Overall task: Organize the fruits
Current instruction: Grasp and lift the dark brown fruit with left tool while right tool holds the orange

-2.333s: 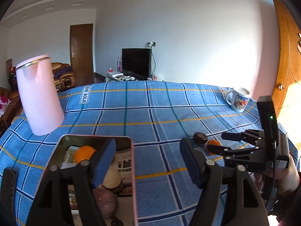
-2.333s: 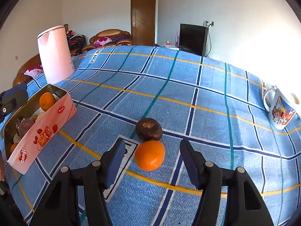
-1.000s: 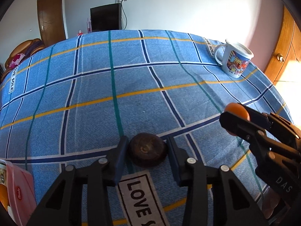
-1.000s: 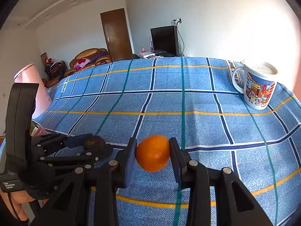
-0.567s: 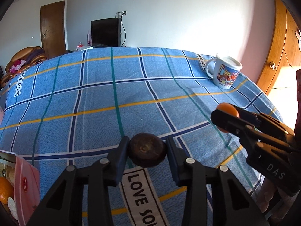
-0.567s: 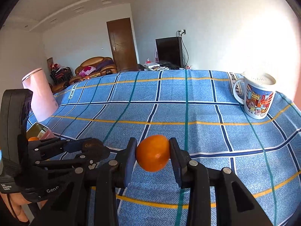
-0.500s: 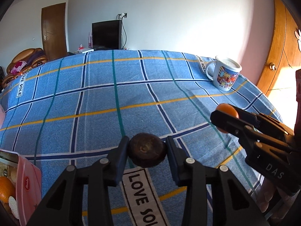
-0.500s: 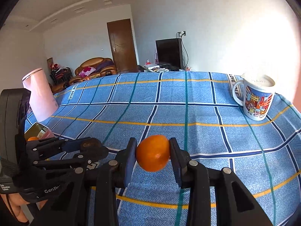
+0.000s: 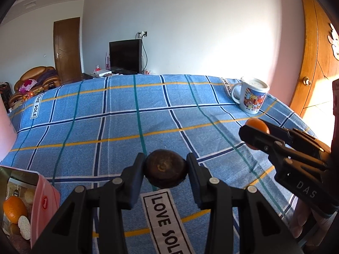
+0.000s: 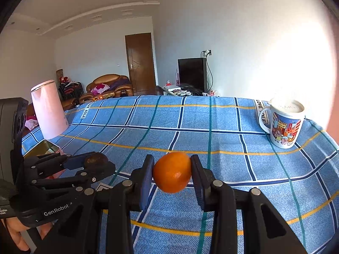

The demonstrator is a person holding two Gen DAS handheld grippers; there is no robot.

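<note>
Both grippers are gripping fruit above the counter [image 9: 118,127] — the left gripper [image 9: 165,169] clenching a brown fruit [image 9: 165,168], the right gripper [image 10: 172,172] an orange [image 10: 172,171] — and the pink box [image 9: 43,201] is lying off to the left, nearer the left gripper.

Dark brown round fruit [image 9: 165,170] and orange [image 10: 172,171] — each clamped between fingers, off the cloth.

Left gripper [image 9: 165,168] black, blue-padded, silver screws; right gripper [image 10: 172,172] alike; "GenRobot" lettering white.
</note>
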